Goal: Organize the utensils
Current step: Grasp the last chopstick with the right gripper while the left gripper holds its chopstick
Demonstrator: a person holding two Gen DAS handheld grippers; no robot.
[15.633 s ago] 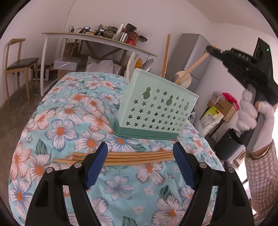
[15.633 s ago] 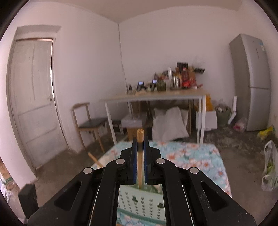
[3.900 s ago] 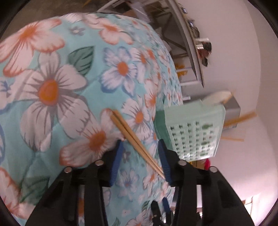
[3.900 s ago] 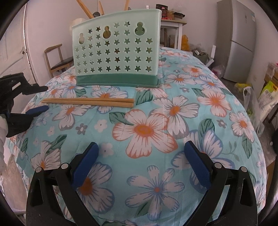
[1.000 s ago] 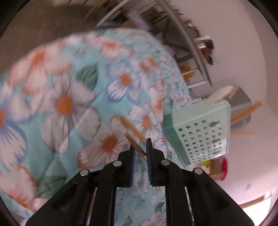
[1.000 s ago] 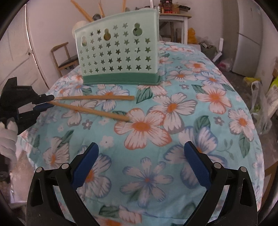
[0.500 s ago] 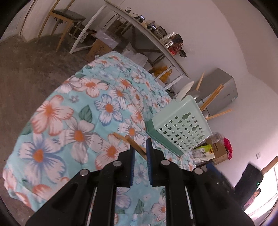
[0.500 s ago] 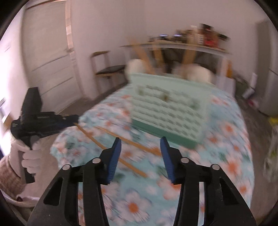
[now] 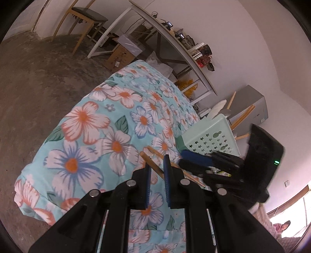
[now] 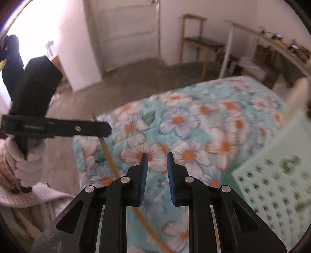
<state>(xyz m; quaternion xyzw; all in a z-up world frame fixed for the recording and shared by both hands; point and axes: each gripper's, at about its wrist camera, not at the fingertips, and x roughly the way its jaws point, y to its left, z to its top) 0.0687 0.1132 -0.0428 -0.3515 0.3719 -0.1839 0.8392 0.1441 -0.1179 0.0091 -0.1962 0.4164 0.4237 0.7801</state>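
Note:
My left gripper [image 9: 157, 165] is shut on one wooden chopstick [image 9: 155, 167], near its end, and holds it slanted above the floral cloth. In the right wrist view the same chopstick [image 10: 110, 155] runs down from the left gripper [image 10: 107, 127]. A second chopstick [image 9: 153, 150] lies on the cloth just beyond. My right gripper [image 10: 157, 161] hovers over the cloth, its jaws closing with nothing between them. From the left wrist it shows close by on the right [image 9: 186, 159]. The green star-cut utensil holder [image 9: 211, 134] [image 10: 276, 175] stands behind with wooden utensils in it.
The table under the floral cloth [image 9: 87, 120] drops off at its near and left edges. A gloved hand [image 10: 29, 165] grips the left tool. Further back stand a chair [image 9: 85, 15], a long cluttered white table [image 9: 175, 42] and a grey fridge [image 9: 250, 103].
My right gripper has swung left and rolled, from facing the holder to facing the left gripper, and its jaws have narrowed from wide. My left gripper has lifted slightly with the chopstick.

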